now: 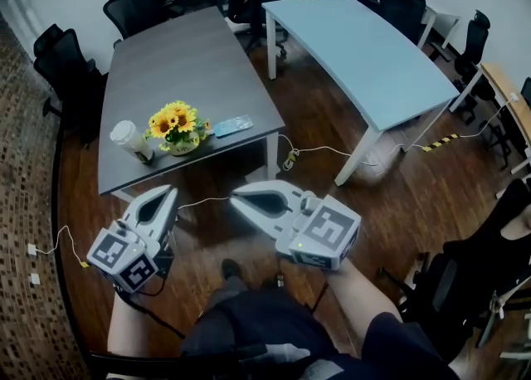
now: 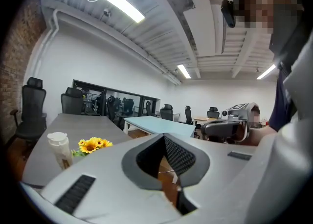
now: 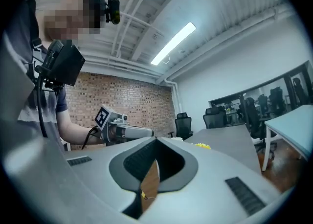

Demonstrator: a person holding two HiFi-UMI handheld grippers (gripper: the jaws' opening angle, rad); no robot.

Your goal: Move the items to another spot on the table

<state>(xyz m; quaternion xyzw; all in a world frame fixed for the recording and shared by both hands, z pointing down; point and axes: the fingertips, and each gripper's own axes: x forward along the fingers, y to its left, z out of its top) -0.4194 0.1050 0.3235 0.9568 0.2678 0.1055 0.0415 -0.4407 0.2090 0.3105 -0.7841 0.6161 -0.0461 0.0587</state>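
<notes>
Head view: a dark grey rectangular table (image 1: 191, 63) carries three items near its near edge. These are a white lidded paper cup (image 1: 130, 139), a bunch of yellow sunflowers in a small pot (image 1: 176, 128) close beside it, and a flat light-blue packet (image 1: 233, 126) next along. The left gripper (image 1: 168, 194) and right gripper (image 1: 238, 196) hang over the wooden floor (image 1: 398, 196), short of the table, with jaws together and nothing held. Left gripper view: the jaws meet at the tips and are empty, with the cup and sunflowers ahead to the left. Right gripper view: the jaws are closed on each other, with only floor showing through the gap and a sliver of yellow bloom beyond. Judgement: this fits either items waiting to be shifted or items already set at their new spot, and the pictures do not settle which. Handling notes: the cup is tall and probably tippy, so it is best gripped across the body below the lid and kept upright. The flowers are best held by the pot, not the blooms. The packet lies flat and likely needs an edge pinch. Writing: none legible on the cup or packet, and the gripper cubes bear only black-and-white square markers.
</notes>
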